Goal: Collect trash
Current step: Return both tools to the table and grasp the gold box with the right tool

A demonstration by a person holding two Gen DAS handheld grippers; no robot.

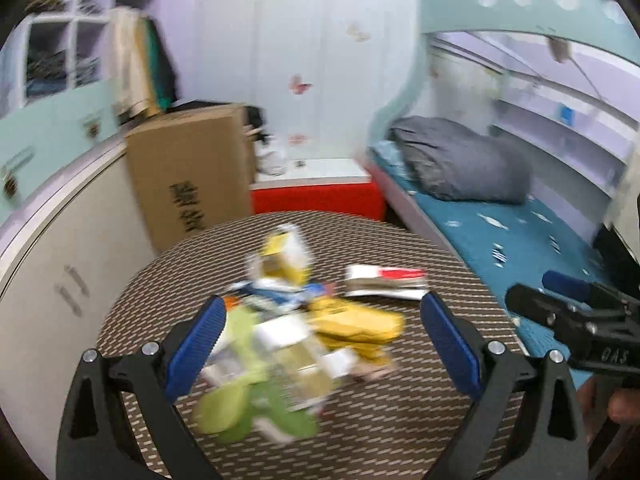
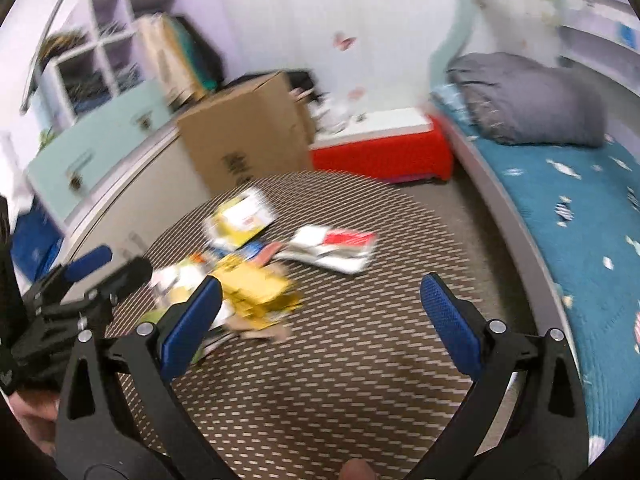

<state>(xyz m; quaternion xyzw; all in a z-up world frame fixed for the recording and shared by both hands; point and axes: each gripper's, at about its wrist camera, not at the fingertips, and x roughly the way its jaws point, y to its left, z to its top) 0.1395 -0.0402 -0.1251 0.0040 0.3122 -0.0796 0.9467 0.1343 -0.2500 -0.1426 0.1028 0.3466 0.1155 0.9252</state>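
A blurred heap of trash lies on the round woven table (image 1: pixel 400 432): a green wrapper (image 1: pixel 256 404), a yellow packet (image 1: pixel 356 326), a yellow and white carton (image 1: pixel 286 256) and a red and white packet (image 1: pixel 386 282). My left gripper (image 1: pixel 324 332) hangs open over the heap, with the green wrapper and yellow packet showing between its blue pads. In the right wrist view my right gripper (image 2: pixel 320 312) is open above bare table (image 2: pixel 340 380), right of the yellow packet (image 2: pixel 256 292). The red and white packet (image 2: pixel 332 250) lies beyond it. Neither holds anything.
A tall cardboard box (image 1: pixel 192 176) and a red storage box (image 1: pixel 316 196) stand behind the table. White cabinets (image 1: pixel 52 264) run along the left. A bed with a teal sheet (image 1: pixel 516 236) and grey bedding (image 1: pixel 460 160) lies to the right. The other gripper (image 1: pixel 576 320) shows at the right edge.
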